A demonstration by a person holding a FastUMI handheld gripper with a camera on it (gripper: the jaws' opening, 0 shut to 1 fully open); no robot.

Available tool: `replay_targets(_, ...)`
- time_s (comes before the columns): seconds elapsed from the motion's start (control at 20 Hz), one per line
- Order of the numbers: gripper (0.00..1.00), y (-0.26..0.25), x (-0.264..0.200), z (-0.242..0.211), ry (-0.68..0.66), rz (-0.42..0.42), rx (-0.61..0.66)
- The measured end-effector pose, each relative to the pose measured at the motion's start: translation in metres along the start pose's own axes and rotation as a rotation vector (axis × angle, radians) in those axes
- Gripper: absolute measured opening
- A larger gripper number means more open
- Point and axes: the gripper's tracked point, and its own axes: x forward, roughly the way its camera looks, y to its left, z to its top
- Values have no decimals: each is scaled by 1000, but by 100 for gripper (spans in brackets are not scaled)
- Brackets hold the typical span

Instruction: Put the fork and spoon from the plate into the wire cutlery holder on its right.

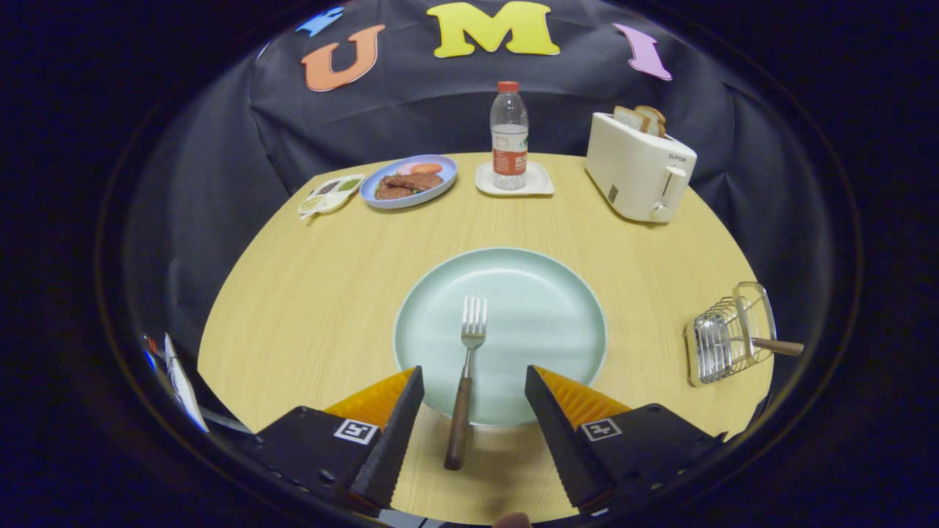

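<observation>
A pale green plate (543, 301) lies on the wooden table just ahead of my fingers. A fork (465, 374) with a brown wooden handle rests on it, tines pointing away, its handle hanging over the near rim and running down between my two fingers. My gripper (474, 381) is open, one finger on each side of the handle, touching nothing. To the right of the plate stands the wire cutlery holder (726, 337); a brown wooden handle (777, 346) sticks out of it to the right, likely the spoon's.
A cream toaster (640, 169) with bread slices stands far right. A water bottle (509, 139) on a white coaster, a blue plate of food (409, 182) and a small sauce dish (331, 193) line the far edge. The table's near edge lies under my fingers.
</observation>
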Motion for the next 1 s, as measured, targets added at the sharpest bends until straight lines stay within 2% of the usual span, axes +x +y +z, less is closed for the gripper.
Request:
replay_targets(0.1,79,-3,6,-2,9,-17,3)
replay_targets(0.45,40,0,28,-11,53,-52,-21)
replay_targets(0.55,40,0,25,-13,71,-59,-16)
replay_targets(0.65,15,-1,35,-18,92,-59,-2)
replay_targets(0.7,16,0,34,-21,105,-55,3)
replay_targets(0.8,6,0,37,-19,126,-59,11)
replay_targets(0.9,5,-3,37,-18,146,-70,-17)
replay_targets(0.95,1,-4,33,-16,162,-70,-35)
replay_targets(1.0,1,-2,30,-15,169,-60,-36)
